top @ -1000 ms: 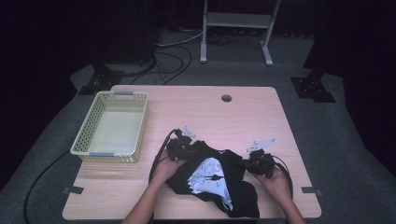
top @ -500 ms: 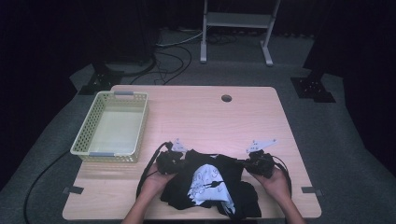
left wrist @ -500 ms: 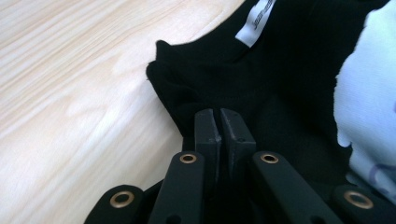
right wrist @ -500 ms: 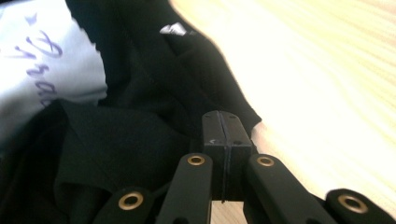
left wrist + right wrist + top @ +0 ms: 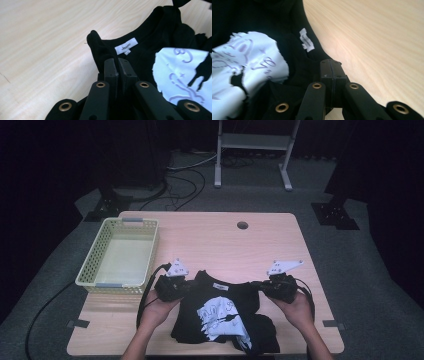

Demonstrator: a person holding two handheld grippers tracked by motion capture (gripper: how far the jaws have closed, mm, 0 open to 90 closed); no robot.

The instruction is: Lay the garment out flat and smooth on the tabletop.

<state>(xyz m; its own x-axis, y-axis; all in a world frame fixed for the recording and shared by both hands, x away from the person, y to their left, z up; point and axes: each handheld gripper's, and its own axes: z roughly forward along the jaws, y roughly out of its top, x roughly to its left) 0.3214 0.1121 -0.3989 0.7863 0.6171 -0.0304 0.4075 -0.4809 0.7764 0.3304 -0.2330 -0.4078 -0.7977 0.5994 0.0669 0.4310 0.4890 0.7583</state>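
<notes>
Dark floor and black stands ring the pale wooden tabletop [image 5: 210, 240], so all your attention belongs on the black cotton T-shirt with the white cartoon print [image 5: 220, 315] lying crumpled at its near edge, between your forearms. Your left hand-held gripper [image 5: 181, 287] has its jaws pressed fully together on a fold of black cloth at the shoulder beside the collar, and your right hand-held gripper [image 5: 261, 287] is clamped the same way on the opposite shoulder; the white neck label [image 5: 126, 46] sits between the two pinches. Both bites look shallow, taken near the jaw tips on a bunched ridge of fabric, so a sharp lift or pulling the shoulders apart could well drag the cloth out of one side and drop that half into a heap. The lower body of the shirt is piled on itself and lies at the tabletop's front edge; raise it unevenly and I judge the hem may slide off or stay twisted, leaving the print creased inward. The pale yellow perforated plastic basket [image 5: 90, 270] stands just beside your left hand, so a wide swing that way could snag a sleeve or the trailing cable on its rim.
</notes>
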